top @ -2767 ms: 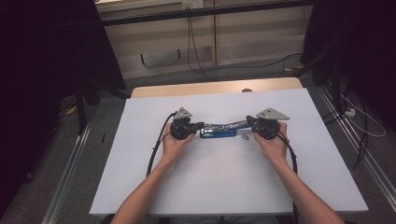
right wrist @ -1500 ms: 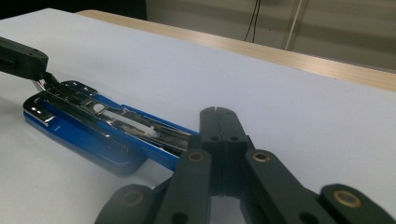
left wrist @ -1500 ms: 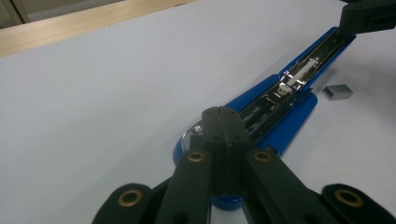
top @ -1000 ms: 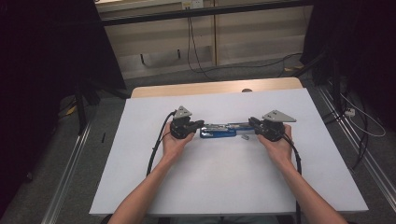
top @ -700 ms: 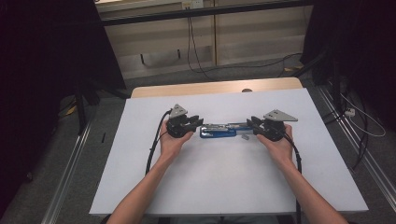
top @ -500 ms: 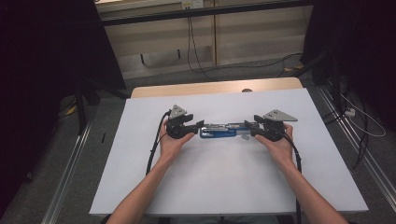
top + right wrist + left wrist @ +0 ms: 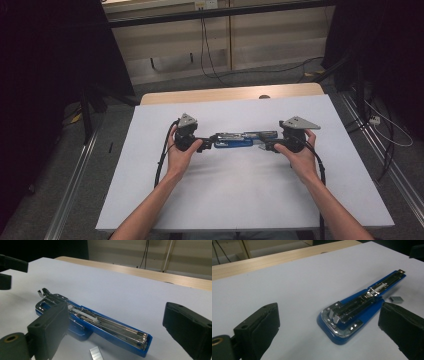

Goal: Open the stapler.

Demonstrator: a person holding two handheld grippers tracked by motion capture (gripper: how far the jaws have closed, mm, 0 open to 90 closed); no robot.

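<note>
A blue metal stapler (image 7: pixel 239 139), swung fully open and lying flat, sits near the middle of the white tabletop (image 7: pixel 240 200), somewhat closer to the far edge than to the near one, its length running parallel to that edge. Its chrome staple channel (image 7: pixel 105 321) faces upward along the blue body. A small grey strip of loose staples (image 7: pixel 95 352) lies on the tabletop just beside the stapler, apart from it, at the end nearer the right gripper.

The left gripper (image 7: pixel 202 145) is held at the stapler's left end. Its black jaws are spread wide and grip nothing; in the left gripper view the stapler's rounded blue end (image 7: pixel 339 326) lies ahead between them, touching neither jaw.

The right gripper (image 7: pixel 266 145) is held at the stapler's right end. Its jaws are likewise spread wide and pinch nothing; in the right gripper view the stapler lies between them, one jaw standing in front of part of the blue body.
</note>
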